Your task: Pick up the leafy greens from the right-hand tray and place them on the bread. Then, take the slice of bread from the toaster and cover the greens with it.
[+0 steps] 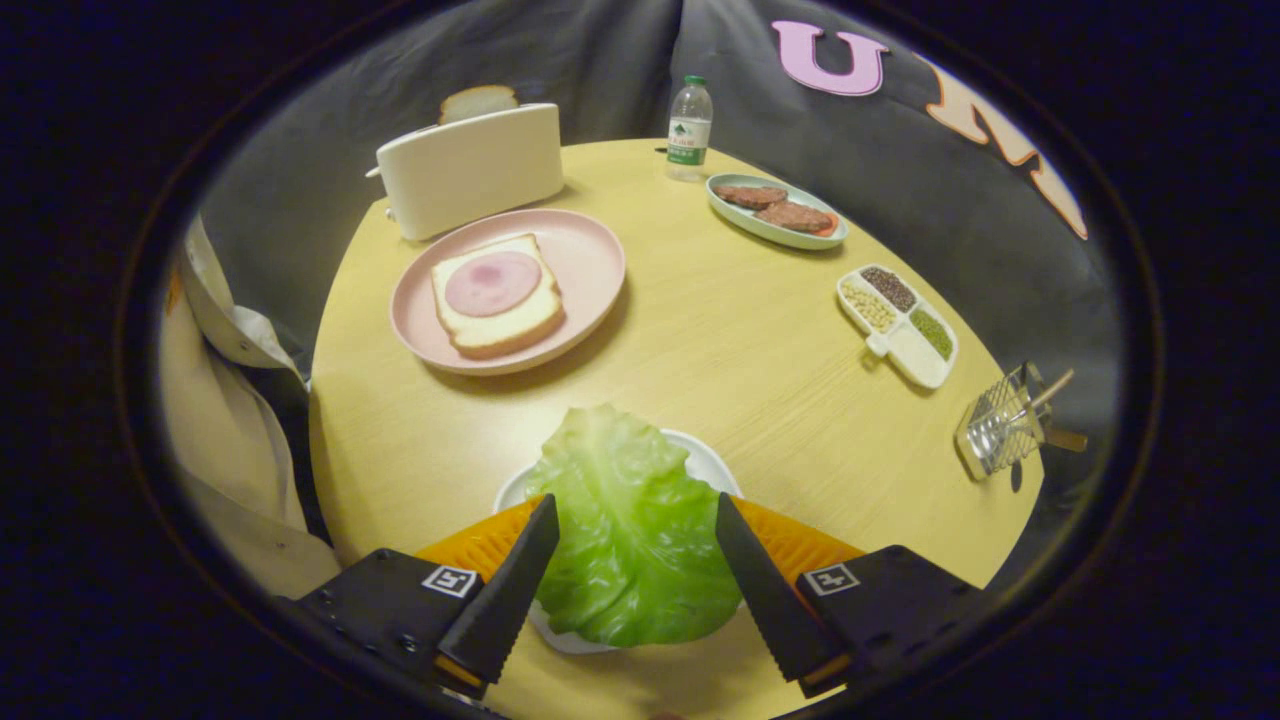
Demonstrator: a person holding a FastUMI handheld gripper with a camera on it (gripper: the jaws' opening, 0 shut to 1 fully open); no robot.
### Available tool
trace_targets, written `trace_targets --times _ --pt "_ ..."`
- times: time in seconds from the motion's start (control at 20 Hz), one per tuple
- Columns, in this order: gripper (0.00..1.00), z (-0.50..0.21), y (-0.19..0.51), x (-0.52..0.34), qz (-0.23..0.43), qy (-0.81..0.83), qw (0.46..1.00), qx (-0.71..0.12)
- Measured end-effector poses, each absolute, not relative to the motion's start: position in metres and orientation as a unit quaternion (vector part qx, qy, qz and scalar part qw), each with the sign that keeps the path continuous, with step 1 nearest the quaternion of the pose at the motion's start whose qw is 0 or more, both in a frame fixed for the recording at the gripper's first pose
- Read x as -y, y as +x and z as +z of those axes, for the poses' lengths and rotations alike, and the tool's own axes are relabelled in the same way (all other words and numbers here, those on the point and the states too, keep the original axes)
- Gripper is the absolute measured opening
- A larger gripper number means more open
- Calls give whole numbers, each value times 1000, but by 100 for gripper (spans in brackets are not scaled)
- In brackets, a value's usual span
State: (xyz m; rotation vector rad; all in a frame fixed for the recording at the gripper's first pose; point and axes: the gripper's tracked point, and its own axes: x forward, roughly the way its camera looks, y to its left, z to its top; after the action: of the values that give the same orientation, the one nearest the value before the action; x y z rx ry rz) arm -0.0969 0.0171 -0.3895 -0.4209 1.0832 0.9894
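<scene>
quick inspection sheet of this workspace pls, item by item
surface: round pale wooden table.
job's things: green lettuce leaf on small white tray; bread slice with ham on pink plate; second bread slice in white toaster.
clutter: water bottle, patty dish, divided bean tray, wire rack.
grippers: gripper open, fingers flanking leaf.
cables: nothing seen.
surroundings: black cloth wall, person's pale sleeve.

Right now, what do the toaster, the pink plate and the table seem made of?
Toaster: probably matte cream plastic or painted metal, no glare. Pink plate: likely glazed ceramic or melamine, soft sheen. Table: pale wood or laminate, fine grain lines. Fingers stand open around the lettuce leaf.
</scene>
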Motion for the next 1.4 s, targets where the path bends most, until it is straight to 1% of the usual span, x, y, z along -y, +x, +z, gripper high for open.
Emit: trace_targets --times 0.35,0.85,0.9,1.0,1.1,1.25,1.4 --pt "99 -403 -106 -18 434 -166 713 -526" --pt "24 -399 -114 -30 435 -171 717 -517" --pt "24 -400 -118 -30 439 -169 714 -519" --pt "9 -397 -123 -34 448 -169 709 -518" --pt "8 -392 -118 -38 451 -172 718 -502" --pt "4 -382 -111 -36 436 -164 728 -502" --pt "4 -368 -102 -36 427 -168 739 -494"
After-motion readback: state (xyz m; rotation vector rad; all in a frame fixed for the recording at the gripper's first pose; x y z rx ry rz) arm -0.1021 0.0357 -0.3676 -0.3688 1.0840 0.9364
